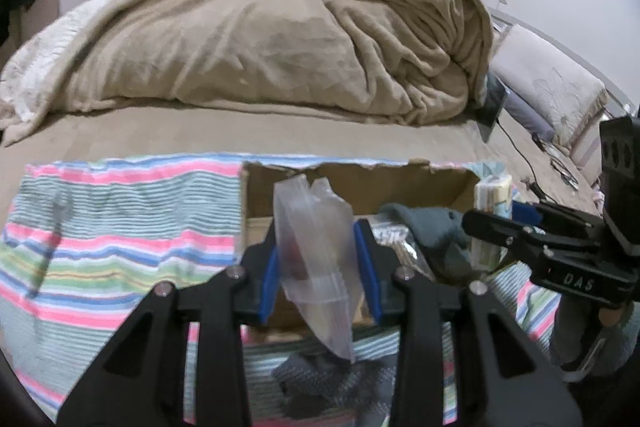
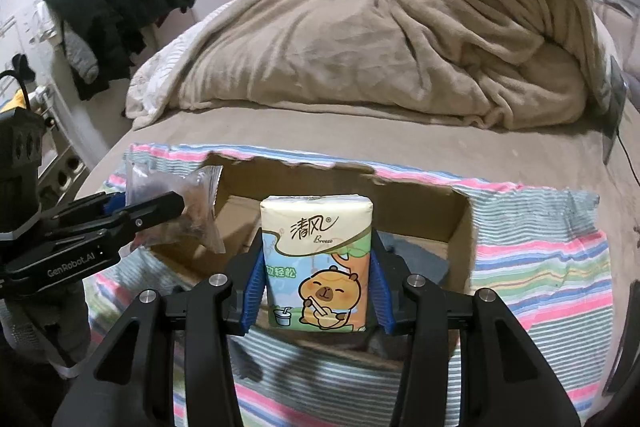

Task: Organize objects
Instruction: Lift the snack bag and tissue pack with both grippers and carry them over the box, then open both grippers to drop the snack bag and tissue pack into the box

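The right gripper (image 2: 316, 291) is clamping an upright tissue pack (image 2: 317, 263) between its blue pads, over the open cardboard box (image 2: 460, 223). The left gripper (image 1: 318, 267) is pinching a clear zip bag (image 1: 316, 259) above the same box, which is sitting on a striped towel (image 1: 120, 227).

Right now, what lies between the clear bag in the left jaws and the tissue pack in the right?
In the left wrist view, a grey cloth inside the cardboard box lies between the clear bag and the tissue pack.
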Demonstrator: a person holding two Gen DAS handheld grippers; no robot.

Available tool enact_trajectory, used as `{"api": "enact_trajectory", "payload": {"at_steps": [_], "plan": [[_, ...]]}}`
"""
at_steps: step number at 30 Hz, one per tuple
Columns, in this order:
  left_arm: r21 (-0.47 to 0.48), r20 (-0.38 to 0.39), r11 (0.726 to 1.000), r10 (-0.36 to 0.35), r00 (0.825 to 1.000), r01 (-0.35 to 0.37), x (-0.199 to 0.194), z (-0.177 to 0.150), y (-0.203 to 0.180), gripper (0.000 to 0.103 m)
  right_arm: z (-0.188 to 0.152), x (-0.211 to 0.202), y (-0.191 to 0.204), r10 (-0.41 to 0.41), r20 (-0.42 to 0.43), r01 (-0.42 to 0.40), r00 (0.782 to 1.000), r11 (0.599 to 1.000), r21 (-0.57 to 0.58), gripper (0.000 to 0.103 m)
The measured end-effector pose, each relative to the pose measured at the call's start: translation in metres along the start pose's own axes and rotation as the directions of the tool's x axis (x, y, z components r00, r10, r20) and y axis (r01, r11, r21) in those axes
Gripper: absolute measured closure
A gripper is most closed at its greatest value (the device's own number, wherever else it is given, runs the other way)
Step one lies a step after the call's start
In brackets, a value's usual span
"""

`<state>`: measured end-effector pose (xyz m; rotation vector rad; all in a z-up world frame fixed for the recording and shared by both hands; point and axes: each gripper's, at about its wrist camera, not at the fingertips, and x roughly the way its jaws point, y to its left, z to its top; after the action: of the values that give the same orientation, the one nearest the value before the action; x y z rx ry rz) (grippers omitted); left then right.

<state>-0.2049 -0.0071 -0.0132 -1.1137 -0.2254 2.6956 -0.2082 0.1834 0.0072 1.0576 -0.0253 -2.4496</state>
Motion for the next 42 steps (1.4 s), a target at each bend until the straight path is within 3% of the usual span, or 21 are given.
{"api": "enact_trajectory", "payload": {"at_steps": [8, 12, 13, 16, 18, 20, 21, 23, 24, 32, 42], "plan": [[0.046, -0.109, 0.999, 0.025, 0.994, -0.020, 0.043, -0.005, 0.002, 0.065, -0.007, 0.018, -0.011, -0.013, -0.038, 0.014, 0.999, 1.000, 0.024, 0.056], [0.073, -0.120, 0.997, 0.046, 0.992, -0.037, 0.047, -0.004, 0.001, 0.061, -0.010, 0.028, -0.012, -0.013, -0.061, 0.015, 0.998, 1.000, 0.027, 0.055], [0.088, -0.117, 0.995, 0.064, 0.991, -0.054, 0.047, -0.004, -0.001, 0.056, -0.011, 0.031, -0.013, -0.018, -0.069, 0.020, 0.997, 0.999, 0.030, 0.055], [0.120, -0.095, 0.990, 0.086, 0.992, -0.074, 0.042, -0.004, -0.006, 0.049, -0.016, 0.038, -0.017, -0.077, -0.079, 0.078, 0.994, 0.997, 0.022, 0.055], [0.142, -0.075, 0.985, 0.110, 0.991, -0.099, 0.038, -0.005, -0.010, 0.048, -0.017, 0.037, -0.020, -0.070, -0.077, 0.073, 0.995, 0.997, 0.034, 0.055], [0.159, -0.048, 0.976, 0.159, 0.986, -0.149, 0.030, -0.005, -0.013, 0.039, -0.016, 0.035, -0.020, -0.065, -0.073, 0.068, 0.995, 0.997, 0.040, 0.049], [0.156, -0.038, 0.978, 0.149, 0.988, -0.142, 0.026, -0.004, -0.013, 0.035, -0.016, 0.033, -0.020, -0.064, -0.067, 0.067, 0.996, 0.997, 0.044, 0.038], [0.143, -0.022, 0.981, 0.138, 0.990, -0.134, 0.016, -0.004, -0.011, 0.028, -0.017, 0.028, -0.019, -0.067, -0.048, 0.069, 0.997, 0.997, 0.047, 0.028], [0.142, -0.011, 0.979, 0.151, 0.988, -0.148, 0.012, -0.004, -0.010, 0.024, -0.017, 0.024, -0.019, -0.067, -0.037, 0.068, 0.997, 0.997, 0.047, 0.028], [0.085, 0.015, 0.980, 0.177, 0.984, -0.178, -0.020, -0.014, 0.004, 0.024, -0.025, -0.008, -0.007, -0.081, -0.001, 0.081, 0.997, 0.996, 0.037, 0.027], [0.052, 0.086, 0.989, 0.134, 0.987, -0.138, -0.095, -0.042, -0.009, 0.021, -0.046, -0.048, 0.014, -0.071, 0.020, 0.071, 0.997, 0.997, 0.035, 0.026]]}}
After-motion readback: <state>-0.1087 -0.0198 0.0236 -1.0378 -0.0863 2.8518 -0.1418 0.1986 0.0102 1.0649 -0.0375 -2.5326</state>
